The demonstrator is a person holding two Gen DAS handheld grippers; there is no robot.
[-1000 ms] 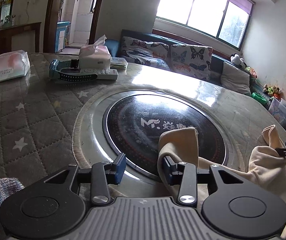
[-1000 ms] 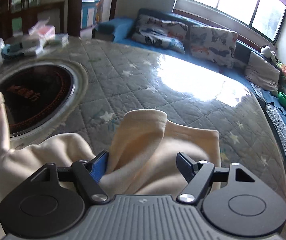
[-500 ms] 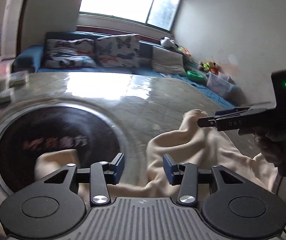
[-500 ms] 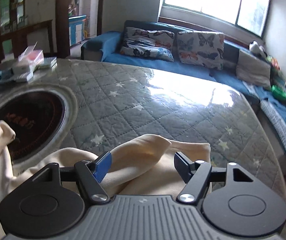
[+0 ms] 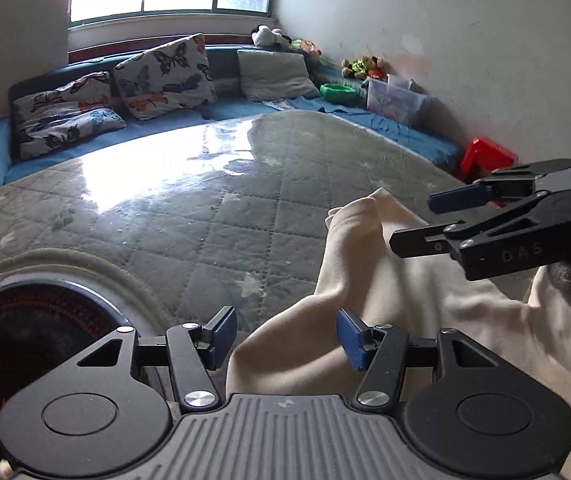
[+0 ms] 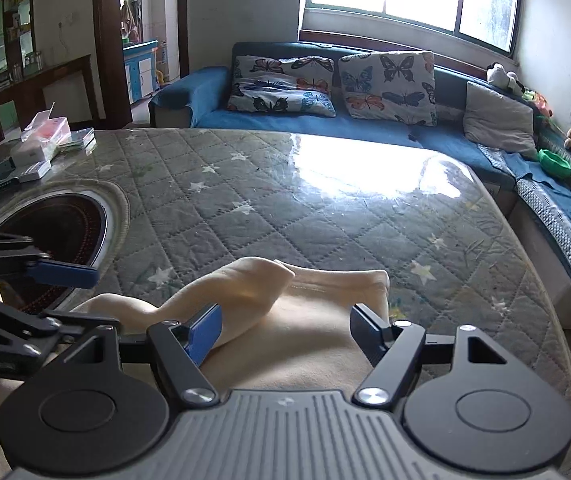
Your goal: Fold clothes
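A cream garment (image 5: 365,248) lies crumpled on the quilted table (image 5: 245,208), with a rolled sleeve-like fold (image 6: 245,292) on top of it. My left gripper (image 5: 285,338) is open and low over the garment's near edge, cloth showing between its fingers. My right gripper (image 6: 285,332) is open too and hovers over the flat part, the fold by its left finger. Each gripper shows in the other's view, close together: the right gripper (image 5: 417,222) at the right, the left gripper (image 6: 69,300) at the left. Neither holds cloth.
A black round hob (image 6: 57,228) is set into the table at the left. Tissue boxes and small items (image 6: 41,148) sit at the far left edge. A blue sofa with butterfly pillows (image 6: 385,80) runs behind. A red stool (image 5: 485,156) stands off the table's right side.
My left gripper has swung right, away from the hob and up beside the right gripper. The raised fold in front of the right gripper has sunk lower onto the garment.
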